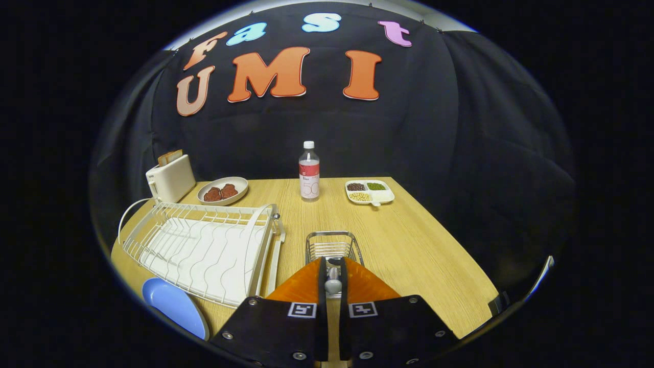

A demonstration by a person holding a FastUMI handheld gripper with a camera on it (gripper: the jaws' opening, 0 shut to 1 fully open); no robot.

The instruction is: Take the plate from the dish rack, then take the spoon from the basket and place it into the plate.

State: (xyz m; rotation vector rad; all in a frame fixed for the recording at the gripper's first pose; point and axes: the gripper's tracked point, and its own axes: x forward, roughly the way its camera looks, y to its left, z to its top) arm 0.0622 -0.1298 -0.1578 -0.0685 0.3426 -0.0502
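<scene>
Gripper view: tongs clamp spoon over basket; lift straight, then carry left past rack to plate, lowering gently

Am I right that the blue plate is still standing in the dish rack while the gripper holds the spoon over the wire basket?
Not quite: the gripper view shows the blue plate lying on the table beside the dish rack, not in it. The gripper does hold the spoon over the wire basket.
</scene>
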